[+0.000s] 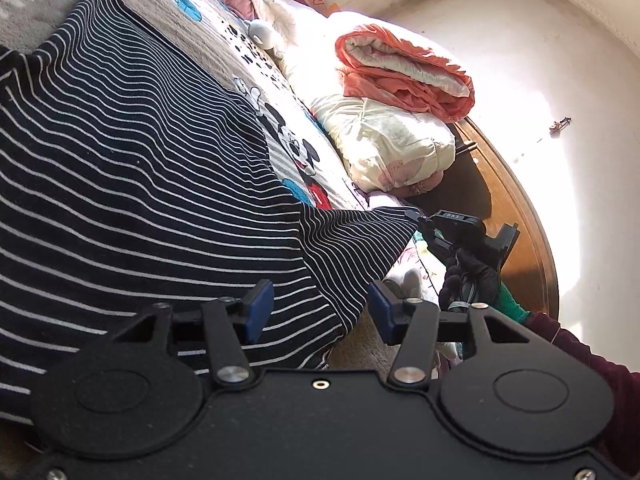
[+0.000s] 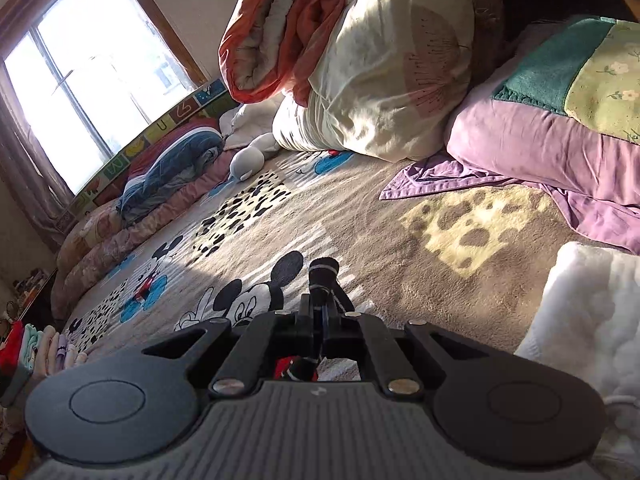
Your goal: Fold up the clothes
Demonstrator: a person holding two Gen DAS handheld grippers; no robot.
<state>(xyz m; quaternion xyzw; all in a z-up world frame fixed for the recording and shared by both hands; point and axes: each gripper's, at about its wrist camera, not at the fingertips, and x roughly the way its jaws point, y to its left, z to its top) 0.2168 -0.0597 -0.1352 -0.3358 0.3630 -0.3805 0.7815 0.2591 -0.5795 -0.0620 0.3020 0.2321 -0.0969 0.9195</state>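
Two grippers were in view. Nearest the left wrist camera, the left gripper (image 1: pixel 320 312) stood with its jaws spread wide and nothing between them; its two blue pads (image 1: pixel 259 310) hung just above the lower edge of the one striped garment (image 1: pixel 132 168), not gripping it. That garment, black with thin white stripes, lay spread over the cartoon-mouse blanket (image 1: pixel 292 136) covering the bed and filled most of the left view. One of its corners was pulled out to a point toward the right, where the right gripper (image 1: pixel 418 216) pinched it, held by a dark-gloved hand (image 1: pixel 468 276). In the right wrist view the right gripper (image 2: pixel 323 292) had its jaws clenched on a small bunch of the striped cloth, which stuck up dark between the fingertips. Beyond it the blanket (image 2: pixel 360 240) showed several mouse figures and two spotted patches. Farther on lay one small white plush toy (image 2: pixel 247 162), one purple bedding pile (image 2: pixel 532 148) with a green and floral piece on top, and one cream quilt (image 2: pixel 384 92) with one orange quilt (image 2: pixel 280 28) rolled against it. A rolled blue quilt (image 2: pixel 172 172) lay farther left, below the single window (image 2: pixel 88 80).
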